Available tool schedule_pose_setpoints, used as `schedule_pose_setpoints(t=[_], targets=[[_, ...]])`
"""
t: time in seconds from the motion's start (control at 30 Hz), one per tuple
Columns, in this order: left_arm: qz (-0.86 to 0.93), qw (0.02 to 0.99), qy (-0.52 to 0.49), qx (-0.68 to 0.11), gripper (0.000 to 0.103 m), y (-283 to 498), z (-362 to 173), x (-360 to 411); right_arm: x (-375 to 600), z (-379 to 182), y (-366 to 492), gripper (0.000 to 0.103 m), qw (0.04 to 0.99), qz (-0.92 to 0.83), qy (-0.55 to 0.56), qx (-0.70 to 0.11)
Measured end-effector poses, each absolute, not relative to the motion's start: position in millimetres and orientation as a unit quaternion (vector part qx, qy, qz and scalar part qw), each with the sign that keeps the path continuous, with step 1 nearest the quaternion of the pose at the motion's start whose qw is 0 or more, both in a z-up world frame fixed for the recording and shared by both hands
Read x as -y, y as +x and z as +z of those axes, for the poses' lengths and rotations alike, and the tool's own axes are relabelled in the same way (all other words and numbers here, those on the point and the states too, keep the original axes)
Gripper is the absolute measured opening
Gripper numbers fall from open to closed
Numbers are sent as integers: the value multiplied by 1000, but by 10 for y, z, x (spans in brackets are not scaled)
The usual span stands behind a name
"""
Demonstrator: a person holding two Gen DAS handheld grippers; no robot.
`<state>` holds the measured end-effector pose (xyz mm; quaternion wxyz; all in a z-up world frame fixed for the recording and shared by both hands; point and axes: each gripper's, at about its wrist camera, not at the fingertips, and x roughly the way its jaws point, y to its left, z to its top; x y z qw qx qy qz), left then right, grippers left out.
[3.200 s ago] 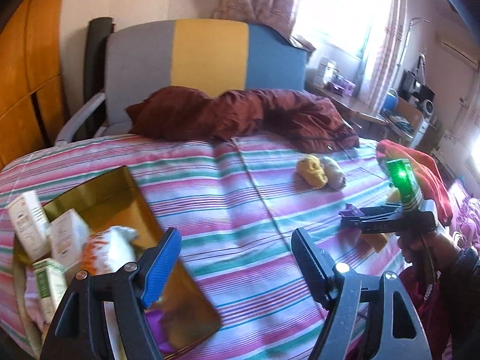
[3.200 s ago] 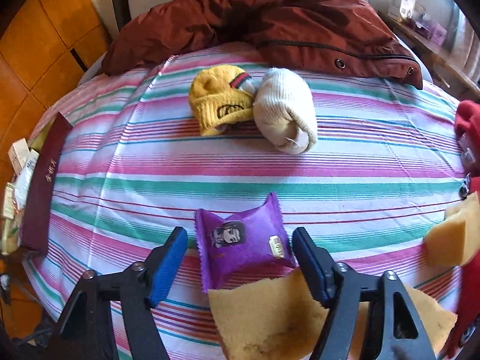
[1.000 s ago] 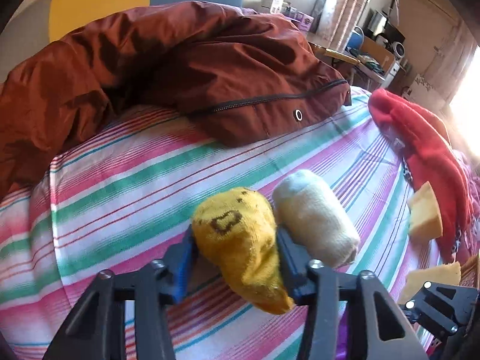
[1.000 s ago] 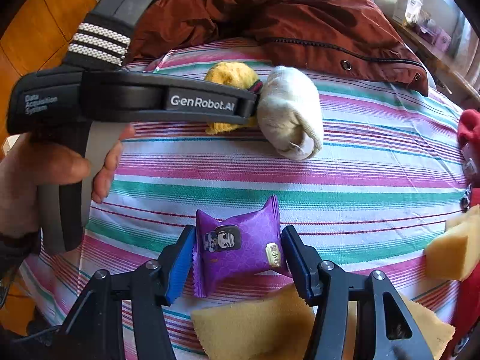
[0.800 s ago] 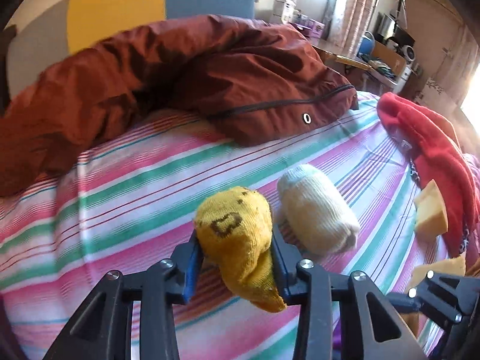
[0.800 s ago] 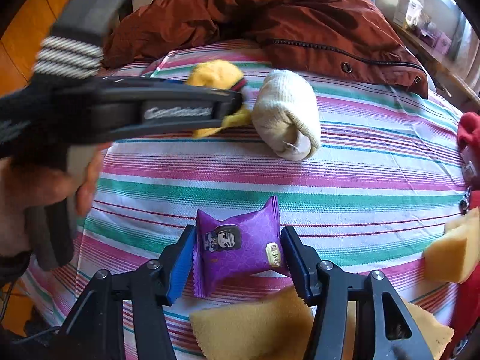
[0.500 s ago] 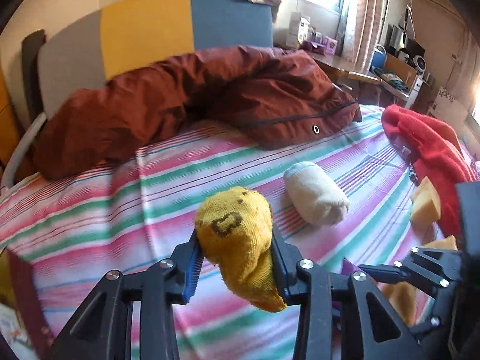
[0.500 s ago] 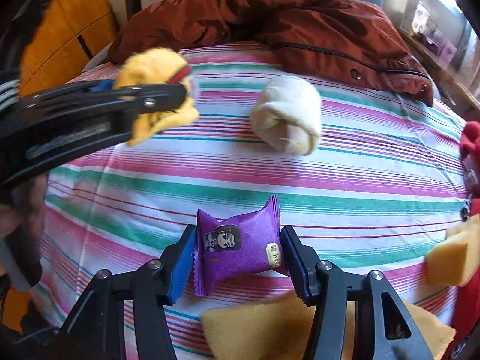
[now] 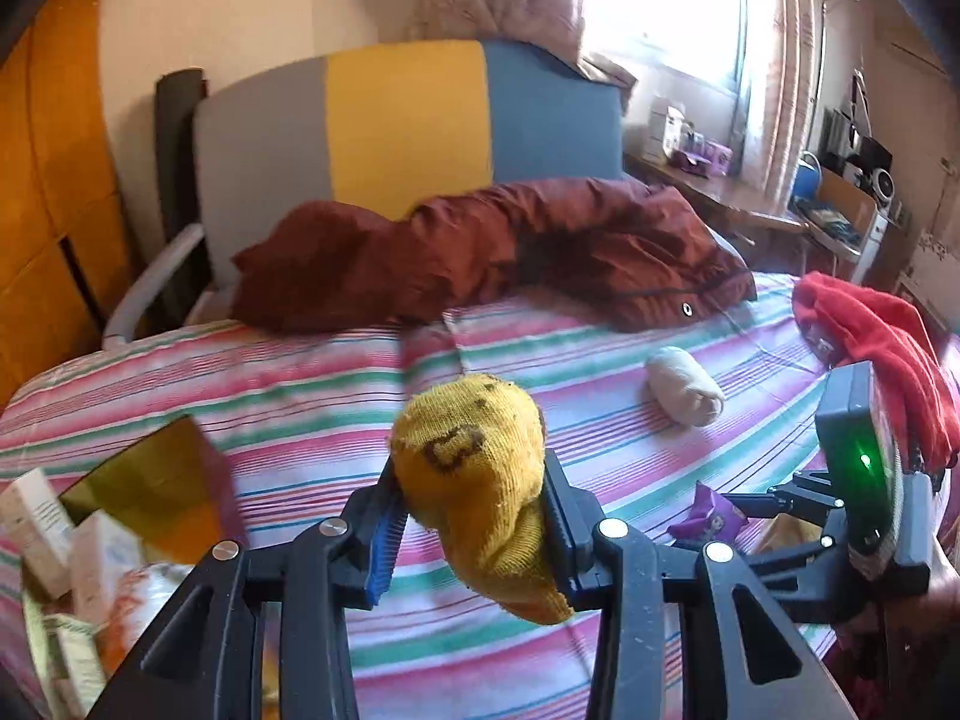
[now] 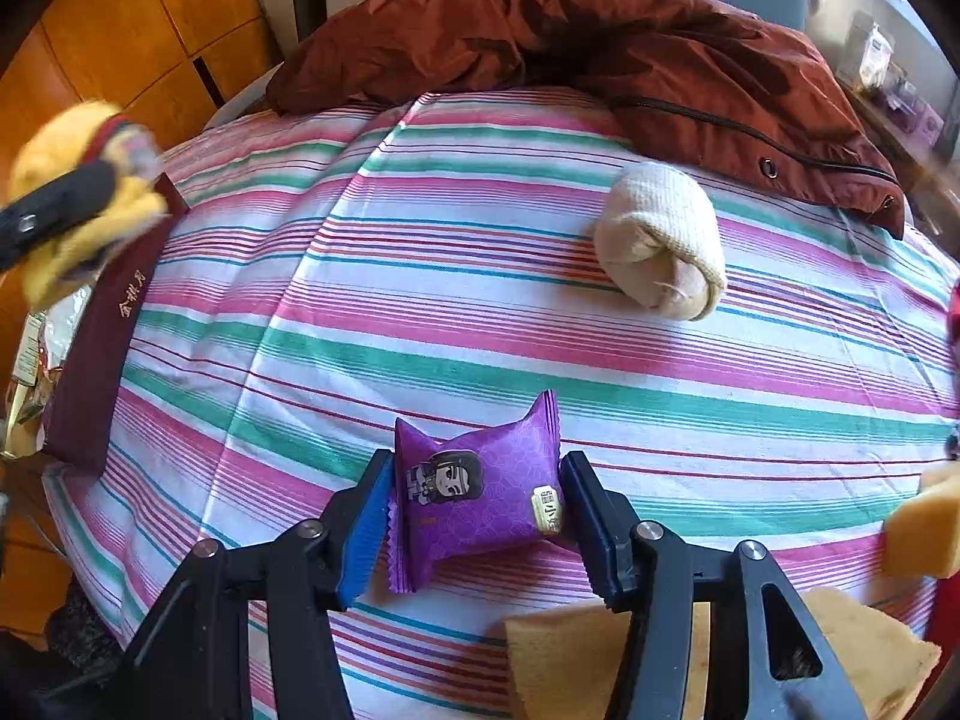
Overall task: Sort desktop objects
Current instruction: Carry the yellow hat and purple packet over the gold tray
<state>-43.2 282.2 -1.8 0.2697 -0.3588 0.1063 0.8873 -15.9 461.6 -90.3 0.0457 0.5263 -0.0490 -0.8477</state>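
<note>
My left gripper [image 9: 471, 519] is shut on a rolled yellow sock [image 9: 480, 480] and holds it in the air above the striped cloth; it also shows blurred at the left of the right wrist view [image 10: 72, 204]. My right gripper [image 10: 474, 516] is shut on a purple snack packet [image 10: 480, 489] that lies on the cloth. A rolled white sock [image 10: 660, 240] lies further back on the cloth, seen too in the left wrist view [image 9: 684, 387]. A gold-lined box [image 9: 150, 492] holding small cartons sits at the left.
A dark red jacket [image 10: 570, 42] lies across the back of the table. Yellow sponges [image 10: 924, 534] sit at the right and under my right gripper. A red cloth [image 9: 870, 330] lies at the far right. A chair [image 9: 408, 120] stands behind.
My left gripper has lifted the yellow sock off the cloth, away from the white sock, and carried it left toward the box. My right gripper stays closed on the purple packet.
</note>
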Motion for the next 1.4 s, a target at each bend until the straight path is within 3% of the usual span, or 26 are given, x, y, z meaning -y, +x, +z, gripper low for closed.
schedule_pose_setpoints(t=[0.43, 0.67, 1.17, 1.4], targets=[[919, 204, -329, -69, 42, -332, 261, -1888, -4504, -967, -98, 56, 42, -846, 524, 89], [928, 165, -333, -33, 42, -355, 253, -1374, -4216, -725, -78, 56, 58, -861, 494, 108], [932, 50, -354, 57, 41, -331, 13, -14, -2888, -141, -269, 56, 197, -869, 440, 113], [922, 58, -374, 78, 42, -389, -190, 104, -2343, -65, -563, 56, 232, -859, 442, 113]])
